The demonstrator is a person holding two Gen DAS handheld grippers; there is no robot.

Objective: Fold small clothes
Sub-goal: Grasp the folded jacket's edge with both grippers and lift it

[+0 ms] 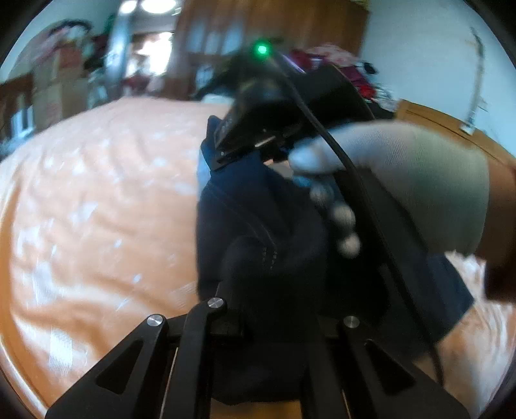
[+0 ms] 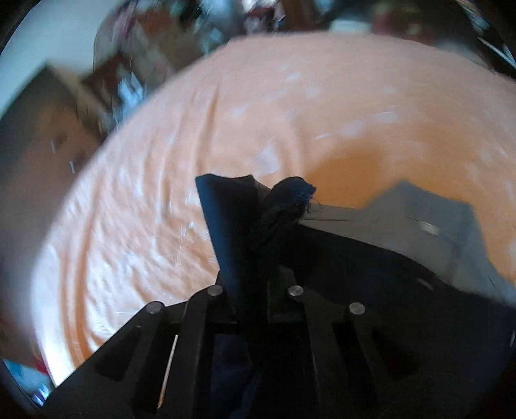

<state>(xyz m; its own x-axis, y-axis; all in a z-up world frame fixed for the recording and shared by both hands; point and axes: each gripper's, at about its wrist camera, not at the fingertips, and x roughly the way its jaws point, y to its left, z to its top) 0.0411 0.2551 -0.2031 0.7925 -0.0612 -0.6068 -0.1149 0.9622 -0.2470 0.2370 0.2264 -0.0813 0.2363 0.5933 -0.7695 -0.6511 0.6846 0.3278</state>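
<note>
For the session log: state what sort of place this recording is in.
Most likely a home bedroom. The work surface is a bed spread with an orange patterned sheet, a tall wooden wardrobe stands behind it, and household clutter is piled along the far wall. The blur hides finer detail.

The garment (image 1: 258, 225) is made of dark navy cloth, matt, with stitched seams; a frayed edge with loose threads is seen in the right wrist view. The bed (image 1: 96, 209) is covered by a soft orange cloth with pale marks and fine wrinkles. Both the left gripper (image 1: 274, 322) and the right gripper (image 2: 254, 290) are built of black matt plastic, with small shiny metal pins. A knitted whitish glove (image 1: 403, 180) is worn on the hand. Brown wood is seen on the cabinet (image 1: 274, 29).
</note>
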